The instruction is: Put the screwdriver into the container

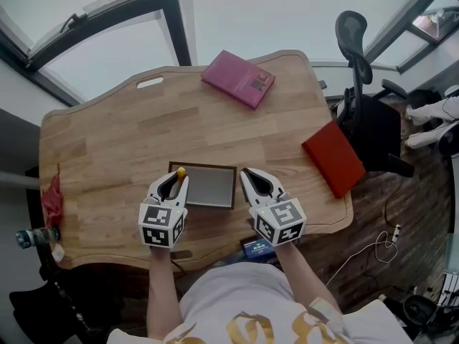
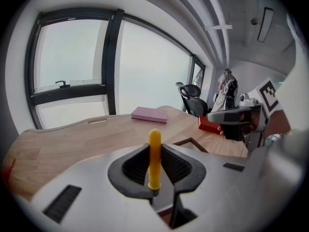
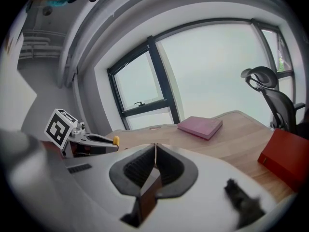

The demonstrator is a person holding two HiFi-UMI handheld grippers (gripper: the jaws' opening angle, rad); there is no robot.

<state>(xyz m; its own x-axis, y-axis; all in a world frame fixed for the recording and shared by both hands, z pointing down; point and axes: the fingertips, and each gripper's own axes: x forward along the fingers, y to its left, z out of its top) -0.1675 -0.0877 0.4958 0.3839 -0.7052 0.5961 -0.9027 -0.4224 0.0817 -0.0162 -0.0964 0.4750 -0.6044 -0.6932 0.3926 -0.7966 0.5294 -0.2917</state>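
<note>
My left gripper [image 1: 177, 179] is shut on the yellow handle of the screwdriver [image 1: 181, 171] and holds it just above the left rim of the container [image 1: 203, 166], a flat tray with a dark brown frame and grey floor. In the left gripper view the screwdriver [image 2: 154, 153] stands upright between the pads, its lower end hidden behind the jaws. My right gripper [image 1: 247, 173] is at the container's right edge. In the right gripper view its jaws are shut on the brown rim [image 3: 150, 185].
A pink book [image 1: 239, 78] lies at the far edge of the wooden table [image 1: 115, 142]. A red book [image 1: 333, 158] overhangs the right edge. An office chair [image 1: 358, 70] stands beyond it. A bottle [image 1: 34, 236] and a red scrap [image 1: 51, 199] are at the left edge.
</note>
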